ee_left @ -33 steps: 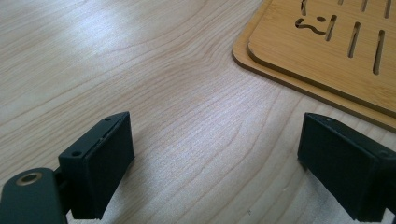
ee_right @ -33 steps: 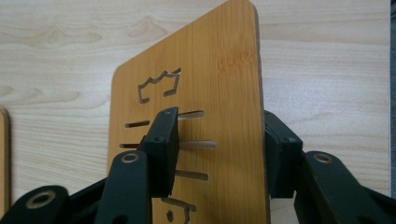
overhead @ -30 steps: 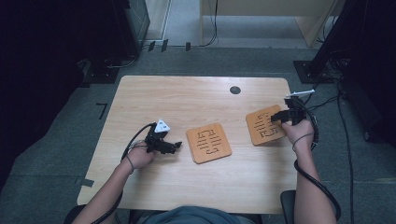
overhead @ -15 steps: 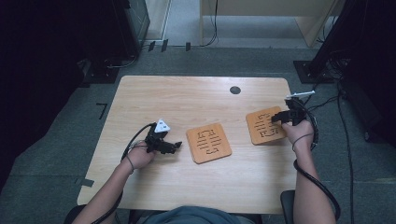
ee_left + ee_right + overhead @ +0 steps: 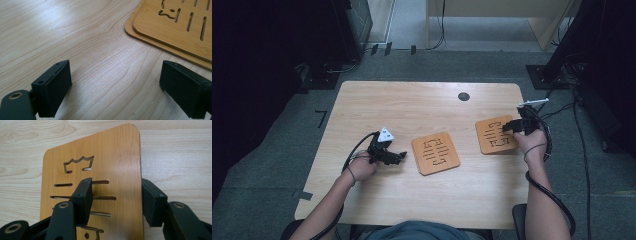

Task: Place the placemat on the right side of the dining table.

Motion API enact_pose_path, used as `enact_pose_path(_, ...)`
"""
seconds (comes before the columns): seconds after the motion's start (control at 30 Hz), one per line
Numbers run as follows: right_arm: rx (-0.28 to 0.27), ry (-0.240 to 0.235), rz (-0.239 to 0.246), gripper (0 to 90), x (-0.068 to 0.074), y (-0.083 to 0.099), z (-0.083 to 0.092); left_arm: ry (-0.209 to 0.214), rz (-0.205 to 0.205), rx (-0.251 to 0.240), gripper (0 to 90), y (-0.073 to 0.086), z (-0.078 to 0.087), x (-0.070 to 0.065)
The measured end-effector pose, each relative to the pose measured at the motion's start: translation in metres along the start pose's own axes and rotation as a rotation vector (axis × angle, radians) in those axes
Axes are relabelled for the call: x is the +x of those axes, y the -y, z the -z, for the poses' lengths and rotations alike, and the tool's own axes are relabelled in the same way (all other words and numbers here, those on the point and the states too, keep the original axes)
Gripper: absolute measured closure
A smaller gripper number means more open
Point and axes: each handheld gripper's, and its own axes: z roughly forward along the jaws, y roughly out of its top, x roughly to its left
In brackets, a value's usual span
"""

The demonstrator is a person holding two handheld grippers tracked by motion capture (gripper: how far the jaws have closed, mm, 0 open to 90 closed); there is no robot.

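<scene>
The wooden table (image 5: pixel 412 105) carries two slotted bamboo boards, and a small dark round hole (image 5: pixel 464 96) sits near its far edge. Beyond the table, on the grey floor, lie cables (image 5: pixel 439 30) and dark equipment stands.

The board at the middle (image 5: pixel 435 153) lies flat, turned a little, with nothing on it. In the left gripper view its corner (image 5: pixel 172 30) shows as two stacked layers, just beyond and to one side of the jaws. The board at the right (image 5: pixel 496 134) lies near the table's right edge; in the right gripper view it (image 5: pixel 112 157) shows a crown-shaped cutout above a row of slots.

The right gripper (image 5: pixel 514 126) is over that board's right edge, one jaw above the slotted face, the other at the outer edge. Its jaws stand apart and have just been opening; the board lies between and under them, and the pads do not press on it.

The left gripper (image 5: pixel 394 157) rests low on bare table just left of the middle board, its fingers (image 5: pixel 56 87) wide apart with only wood grain between them.

Against the earlier pictures, both boards and both hands sit where they were.
</scene>
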Motion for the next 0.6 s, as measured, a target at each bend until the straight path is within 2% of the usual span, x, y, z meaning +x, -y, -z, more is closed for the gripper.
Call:
enact_pose_path(0.3, 0.013, 0.003, -0.008, 47.2, -0.0033, 0.0007, -0.0053, -0.001, 0.000, 0.000, 9.6, -0.0001, -0.0001, -0.0001)
enact_pose_path(0.6, 0.030, -0.020, -0.027, 46.9, -0.0088, 0.0018, -0.0096, -0.001, 0.000, 0.000, 9.6, -0.0001, -0.0001, -0.0001)
